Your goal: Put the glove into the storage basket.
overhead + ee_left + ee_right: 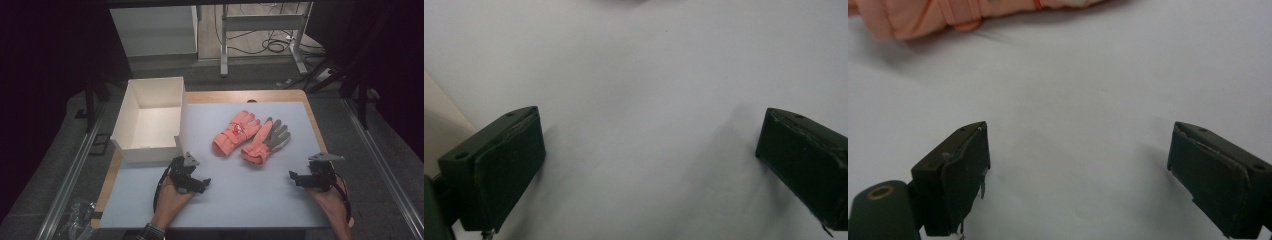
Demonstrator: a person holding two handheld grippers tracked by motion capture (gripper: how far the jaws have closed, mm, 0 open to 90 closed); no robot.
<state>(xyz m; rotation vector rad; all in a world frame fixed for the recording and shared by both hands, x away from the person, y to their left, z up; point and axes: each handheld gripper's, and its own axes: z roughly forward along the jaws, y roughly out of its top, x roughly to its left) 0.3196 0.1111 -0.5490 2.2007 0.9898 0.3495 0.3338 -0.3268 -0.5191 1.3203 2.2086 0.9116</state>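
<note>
Two pink gloves (251, 136) lying side by side near the middle of the desk (240, 200), white box (150, 120) at its far left corner, left gripper (192, 181) and right gripper (300, 179) near the front edge, both jaws wide apart, holding nothing.

Even light falls from above on the table (280, 195), while the room around it sinks into darkness. Both gripper views look soft and slightly blurred, with faint shadows beside the jaws.
</note>
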